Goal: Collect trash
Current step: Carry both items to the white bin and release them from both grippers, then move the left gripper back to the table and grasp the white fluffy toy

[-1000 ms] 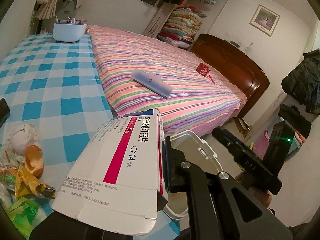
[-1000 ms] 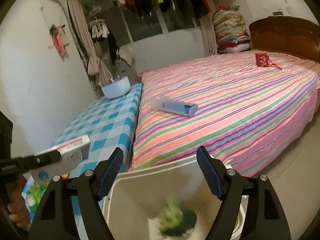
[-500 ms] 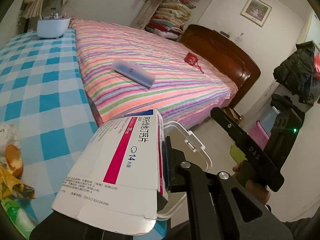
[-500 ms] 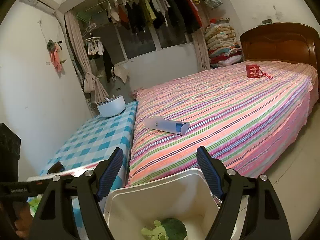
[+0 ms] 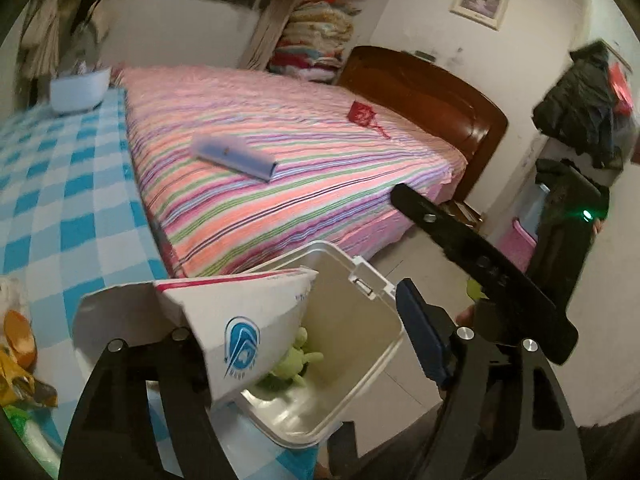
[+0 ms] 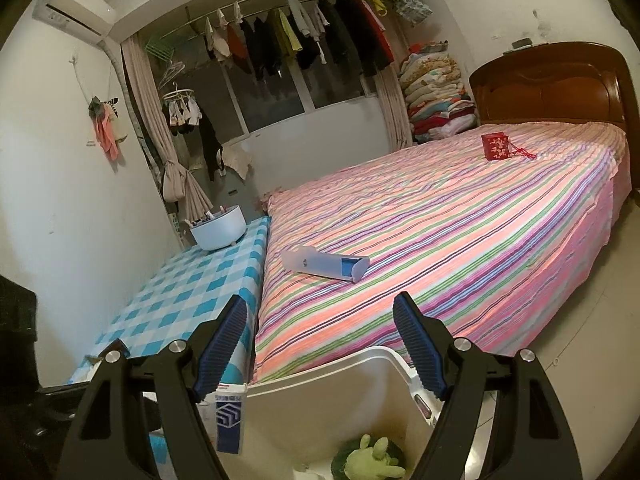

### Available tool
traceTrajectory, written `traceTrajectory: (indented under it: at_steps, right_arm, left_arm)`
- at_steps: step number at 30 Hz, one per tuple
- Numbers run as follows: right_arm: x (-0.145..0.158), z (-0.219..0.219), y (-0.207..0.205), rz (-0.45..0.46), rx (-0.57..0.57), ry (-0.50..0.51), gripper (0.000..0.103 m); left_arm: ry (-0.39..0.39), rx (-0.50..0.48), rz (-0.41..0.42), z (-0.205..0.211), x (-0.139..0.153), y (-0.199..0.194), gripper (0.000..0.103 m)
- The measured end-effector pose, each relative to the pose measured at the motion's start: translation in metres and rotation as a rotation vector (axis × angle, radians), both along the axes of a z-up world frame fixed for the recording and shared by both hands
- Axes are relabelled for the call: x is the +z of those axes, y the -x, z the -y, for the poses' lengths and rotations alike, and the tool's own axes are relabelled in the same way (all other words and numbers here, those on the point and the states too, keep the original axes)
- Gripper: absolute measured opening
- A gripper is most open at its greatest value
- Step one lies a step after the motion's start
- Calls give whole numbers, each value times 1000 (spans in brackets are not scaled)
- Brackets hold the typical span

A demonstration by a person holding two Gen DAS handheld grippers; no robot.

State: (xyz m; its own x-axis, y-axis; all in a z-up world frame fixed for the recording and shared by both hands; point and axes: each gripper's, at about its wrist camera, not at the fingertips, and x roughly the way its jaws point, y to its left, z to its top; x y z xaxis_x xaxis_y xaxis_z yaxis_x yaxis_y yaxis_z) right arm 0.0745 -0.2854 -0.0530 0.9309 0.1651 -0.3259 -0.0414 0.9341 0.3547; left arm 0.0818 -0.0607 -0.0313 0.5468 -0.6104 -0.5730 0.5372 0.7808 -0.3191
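Observation:
My left gripper (image 5: 308,340) is open over the white trash bin (image 5: 384,344). A white medicine box (image 5: 240,324) lies loose against its left finger, tipped over the bin's rim. The box also shows in the right wrist view (image 6: 230,420) beside the bin (image 6: 320,384). Green trash (image 5: 298,364) lies in the bin, also seen in the right wrist view (image 6: 372,460). My right gripper (image 6: 316,344) is open and empty above the bin. It shows in the left wrist view (image 5: 472,256) to the right.
The blue checked table (image 5: 60,184) holds orange peel (image 5: 16,332), wrappers (image 5: 24,380) and a light blue bowl (image 5: 80,88). The striped bed (image 5: 288,152) carries a pale blue case (image 5: 236,158) and a red pouch (image 5: 360,114). Floor lies to the right.
My left gripper swung right over the bin and opened, so the medicine box came loose and tipped toward the bin. My right gripper rose a little above the bin.

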Motion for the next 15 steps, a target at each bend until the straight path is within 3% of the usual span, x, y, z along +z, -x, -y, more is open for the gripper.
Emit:
traceTrajectory:
  at_steps: [8, 15]
  right_arm:
    - [1, -1, 1, 7, -1, 4, 74]
    - [4, -3, -1, 17, 4, -7, 74]
  left_arm:
    - [-20, -17, 17, 5, -1, 5, 77]
    - [18, 26, 41, -12, 10, 5, 77]
